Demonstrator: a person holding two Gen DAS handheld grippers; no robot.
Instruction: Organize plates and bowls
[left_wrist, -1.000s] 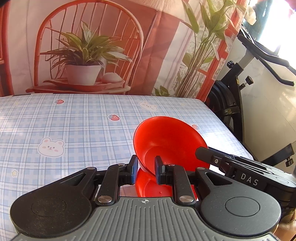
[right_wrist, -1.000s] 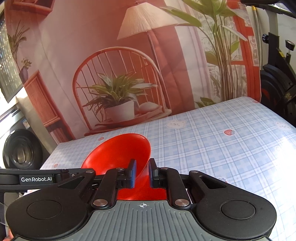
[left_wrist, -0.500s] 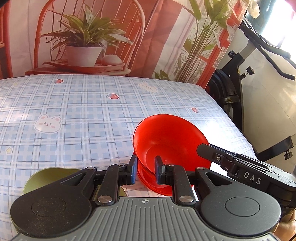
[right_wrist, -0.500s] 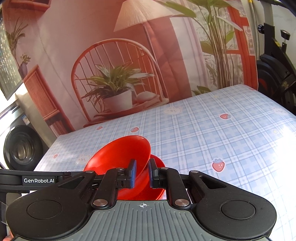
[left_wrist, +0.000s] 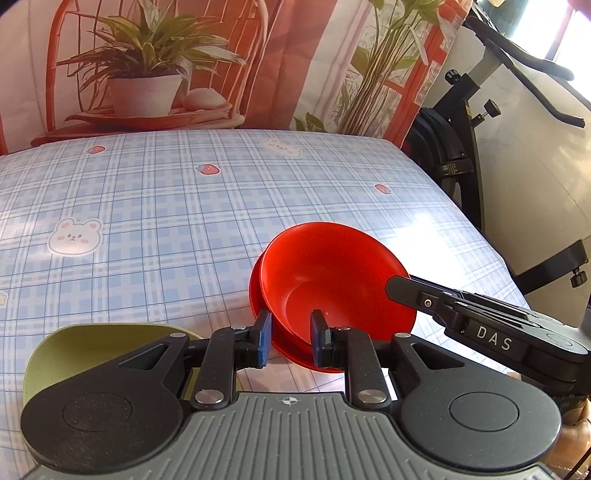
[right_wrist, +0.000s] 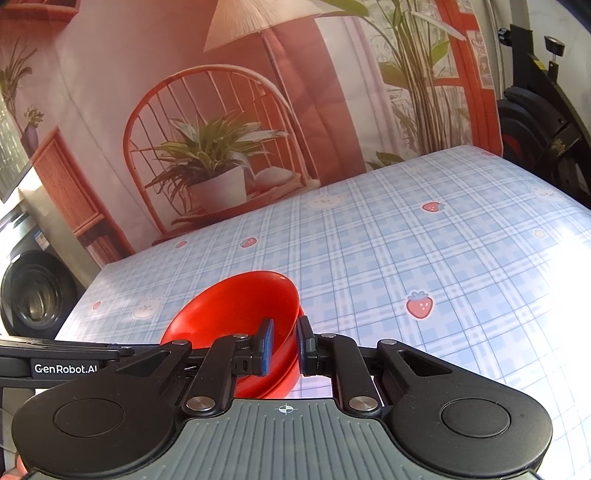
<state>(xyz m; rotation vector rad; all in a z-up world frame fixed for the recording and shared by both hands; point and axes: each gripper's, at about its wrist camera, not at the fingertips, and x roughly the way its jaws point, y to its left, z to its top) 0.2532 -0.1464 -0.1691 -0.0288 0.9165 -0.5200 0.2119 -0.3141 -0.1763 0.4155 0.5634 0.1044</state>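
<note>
A red bowl (left_wrist: 332, 273) sits tilted inside a second red bowl (left_wrist: 254, 295) on the blue checked tablecloth (left_wrist: 147, 221). My left gripper (left_wrist: 290, 341) has the upper bowl's near rim between its pads, and its jaws are starting to open. The right gripper (left_wrist: 400, 286) reaches in from the right and grips the opposite rim. In the right wrist view the right gripper (right_wrist: 284, 349) is shut on the rim of the red bowl (right_wrist: 229, 306), with the lower bowl (right_wrist: 291, 374) showing beneath. The left gripper's body (right_wrist: 74, 356) comes in from the left there.
A pale green dish (left_wrist: 92, 343) lies beside the left gripper's left side, partly hidden by it. An exercise bike (left_wrist: 461, 147) stands past the table's right edge. A printed backdrop (left_wrist: 184, 55) hangs behind the table. A washing machine (right_wrist: 33, 295) stands far left.
Both grippers have come down with the red bowl, which now rests in the second red bowl. The green dish has come into the left wrist view.
</note>
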